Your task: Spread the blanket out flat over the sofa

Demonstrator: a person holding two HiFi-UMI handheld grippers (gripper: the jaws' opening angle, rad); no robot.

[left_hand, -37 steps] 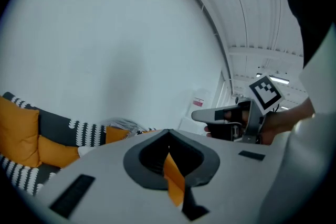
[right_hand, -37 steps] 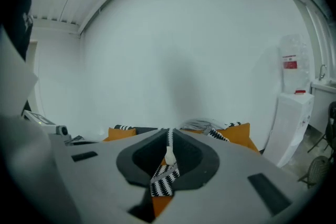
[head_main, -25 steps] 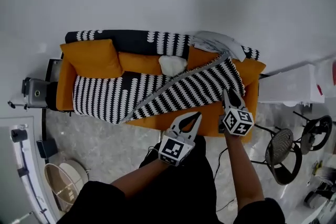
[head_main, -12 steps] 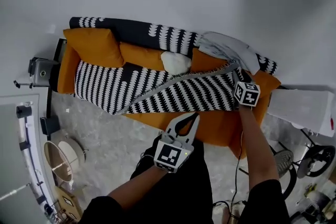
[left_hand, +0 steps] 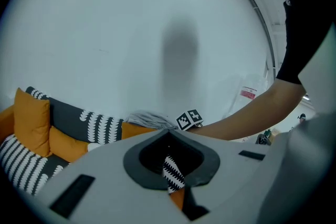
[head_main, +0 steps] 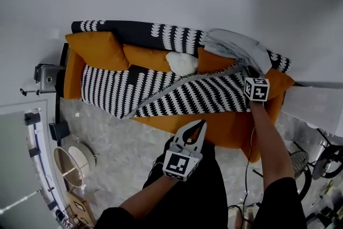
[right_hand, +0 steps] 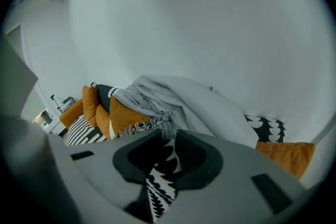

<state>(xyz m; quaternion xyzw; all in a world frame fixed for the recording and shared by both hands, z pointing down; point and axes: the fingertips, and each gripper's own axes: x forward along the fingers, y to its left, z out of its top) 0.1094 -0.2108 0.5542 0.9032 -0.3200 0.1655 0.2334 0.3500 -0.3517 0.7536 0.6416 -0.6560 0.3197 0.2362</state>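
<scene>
A black-and-white patterned blanket point(head_main: 161, 95) lies folded and slanted across the seat of the orange sofa point(head_main: 214, 128). Its fringed upper edge runs toward the right arm. My right gripper point(head_main: 250, 73) is at the blanket's right end. In the right gripper view the patterned cloth point(right_hand: 160, 186) shows between the jaws of the right gripper point(right_hand: 171, 134), which are closing, with a small gap still at the tips. My left gripper point(head_main: 199, 125) hangs in front of the sofa, tips together, holding nothing. Its own view shows the left gripper point(left_hand: 168, 132) aimed at the sofa from a distance.
A grey throw point(head_main: 236, 45) is bunched on the sofa's back at the right. A white cushion point(head_main: 181, 63) and an orange pillow point(head_main: 96, 48) sit on the seat. A white cabinet point(head_main: 316, 107) and a stool point(head_main: 297, 163) stand right; a round basket point(head_main: 72, 166) stands left.
My right gripper has gone from the sofa's front edge up to the blanket's right end, and the blanket's right part now lies lower and flatter. The left gripper has barely moved.
</scene>
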